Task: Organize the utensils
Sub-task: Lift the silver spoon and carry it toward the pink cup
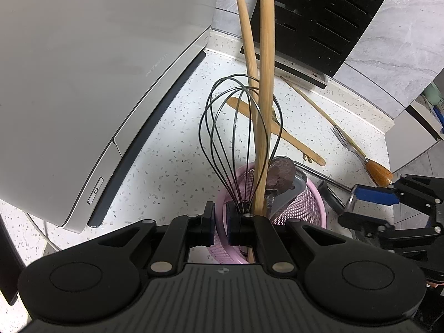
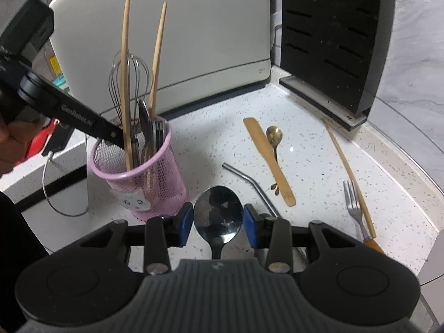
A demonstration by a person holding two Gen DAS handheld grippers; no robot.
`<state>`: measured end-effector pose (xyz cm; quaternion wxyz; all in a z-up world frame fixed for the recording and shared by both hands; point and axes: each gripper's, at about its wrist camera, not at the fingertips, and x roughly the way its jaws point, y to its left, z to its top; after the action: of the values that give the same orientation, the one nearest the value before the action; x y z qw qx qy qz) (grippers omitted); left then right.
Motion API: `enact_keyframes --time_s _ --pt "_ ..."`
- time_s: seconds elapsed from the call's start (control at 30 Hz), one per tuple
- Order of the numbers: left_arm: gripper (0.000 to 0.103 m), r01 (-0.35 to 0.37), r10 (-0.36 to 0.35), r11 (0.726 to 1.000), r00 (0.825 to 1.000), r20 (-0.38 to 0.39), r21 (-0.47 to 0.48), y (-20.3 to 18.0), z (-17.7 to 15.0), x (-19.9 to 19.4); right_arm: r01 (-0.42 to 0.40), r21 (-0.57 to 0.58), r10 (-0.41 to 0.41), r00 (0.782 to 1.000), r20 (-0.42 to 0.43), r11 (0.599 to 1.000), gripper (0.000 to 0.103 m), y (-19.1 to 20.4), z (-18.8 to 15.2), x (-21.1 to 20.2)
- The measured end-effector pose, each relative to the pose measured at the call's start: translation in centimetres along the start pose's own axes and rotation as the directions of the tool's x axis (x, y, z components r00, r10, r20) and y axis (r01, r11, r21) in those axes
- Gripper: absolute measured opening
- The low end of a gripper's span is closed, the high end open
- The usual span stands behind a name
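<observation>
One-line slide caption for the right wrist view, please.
Right gripper open around a steel spoon beside the pink mesh holder; straw, fork on counter.

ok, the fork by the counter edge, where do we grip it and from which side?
Take the fork at the metal neck just ahead of its orange handle, coming from above with fingers across the shaft. It lies flat, tines pointing away. A long chopstick runs close along its right side, so the clearer room for a finger is on its left.

Holder (image 2: 138, 163) mouth crowded: whisk (image 2: 129, 83), 2 chopsticks (image 2: 125, 77); bare counter (image 2: 211, 138) right.
</observation>
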<state>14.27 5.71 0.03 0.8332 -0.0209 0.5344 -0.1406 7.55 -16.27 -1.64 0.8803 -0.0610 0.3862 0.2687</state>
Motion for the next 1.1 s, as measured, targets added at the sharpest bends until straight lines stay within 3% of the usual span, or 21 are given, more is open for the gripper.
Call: enact_keyframes --time_s 1.1 --pt "0.008 -0.001 0.001 1.000 1.000 -0.001 0.001 0.0 0.0 0.0 0.009 -0.015 -0.007 0.989 0.147 1.000 0.037 0.6 2.4 -4.0"
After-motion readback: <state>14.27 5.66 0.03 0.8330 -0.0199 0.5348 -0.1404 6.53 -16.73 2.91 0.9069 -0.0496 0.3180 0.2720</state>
